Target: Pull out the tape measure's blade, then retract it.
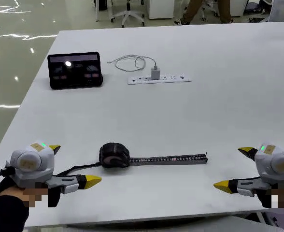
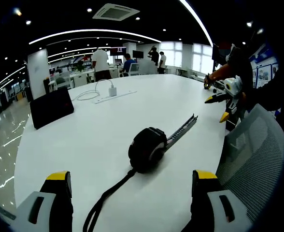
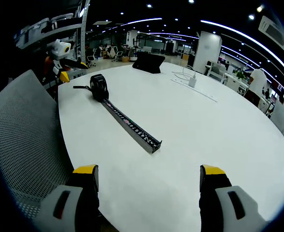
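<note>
A black tape measure [image 1: 114, 155] lies on the white table near its front edge, its blade [image 1: 173, 159] drawn out to the right and lying flat. A black wrist strap [image 1: 79, 168] trails from the case to the left. My left gripper [image 1: 77, 164] stands open left of the case, apart from it; in the left gripper view the case [image 2: 148, 149] sits ahead between the yellow-tipped jaws. My right gripper [image 1: 234, 168] is open too, right of the blade's tip [image 3: 154, 144], with nothing between its jaws.
At the back left of the table [image 1: 219, 101] a dark tablet [image 1: 75, 70] stands propped. A white power strip [image 1: 159, 78] with a charger and coiled cable [image 1: 132, 62] lies behind the middle. A grey mesh chair [image 3: 26, 140] stands at the front edge. People stand far off.
</note>
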A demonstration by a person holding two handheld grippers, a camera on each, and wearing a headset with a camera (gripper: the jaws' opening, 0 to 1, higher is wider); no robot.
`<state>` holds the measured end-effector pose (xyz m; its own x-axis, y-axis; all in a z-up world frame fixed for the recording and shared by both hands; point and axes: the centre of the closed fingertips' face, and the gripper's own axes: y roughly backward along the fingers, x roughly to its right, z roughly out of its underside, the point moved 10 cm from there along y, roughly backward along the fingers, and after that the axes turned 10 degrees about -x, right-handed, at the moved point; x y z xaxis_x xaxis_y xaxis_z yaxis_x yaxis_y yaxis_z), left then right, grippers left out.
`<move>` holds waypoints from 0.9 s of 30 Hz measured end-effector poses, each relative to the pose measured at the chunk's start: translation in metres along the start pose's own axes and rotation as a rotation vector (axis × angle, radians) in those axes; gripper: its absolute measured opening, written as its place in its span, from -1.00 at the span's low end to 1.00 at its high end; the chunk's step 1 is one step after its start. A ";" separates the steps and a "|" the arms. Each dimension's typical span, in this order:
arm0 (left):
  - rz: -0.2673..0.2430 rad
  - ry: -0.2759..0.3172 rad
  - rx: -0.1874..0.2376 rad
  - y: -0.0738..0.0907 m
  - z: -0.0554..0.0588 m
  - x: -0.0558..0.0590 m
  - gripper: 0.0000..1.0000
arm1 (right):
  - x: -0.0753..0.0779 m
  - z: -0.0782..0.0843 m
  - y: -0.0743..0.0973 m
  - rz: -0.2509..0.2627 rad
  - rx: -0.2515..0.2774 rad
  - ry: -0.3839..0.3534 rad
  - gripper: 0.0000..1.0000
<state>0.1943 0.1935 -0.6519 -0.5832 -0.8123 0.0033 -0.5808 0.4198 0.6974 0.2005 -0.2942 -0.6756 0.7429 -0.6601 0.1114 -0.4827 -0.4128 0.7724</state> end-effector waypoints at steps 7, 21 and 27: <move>-0.002 0.019 -0.012 0.000 0.006 0.002 1.00 | 0.001 0.007 0.010 0.009 0.022 -0.026 0.68; -0.009 0.044 0.012 0.001 -0.001 0.006 1.00 | 0.003 0.013 0.020 0.014 0.023 -0.053 0.76; -0.001 0.056 0.026 0.002 -0.006 0.010 1.00 | 0.004 0.015 0.026 0.005 0.026 -0.100 0.79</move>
<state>0.1905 0.1835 -0.6460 -0.5502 -0.8339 0.0429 -0.5965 0.4285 0.6786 0.1834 -0.3170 -0.6643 0.6909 -0.7212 0.0514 -0.4991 -0.4243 0.7556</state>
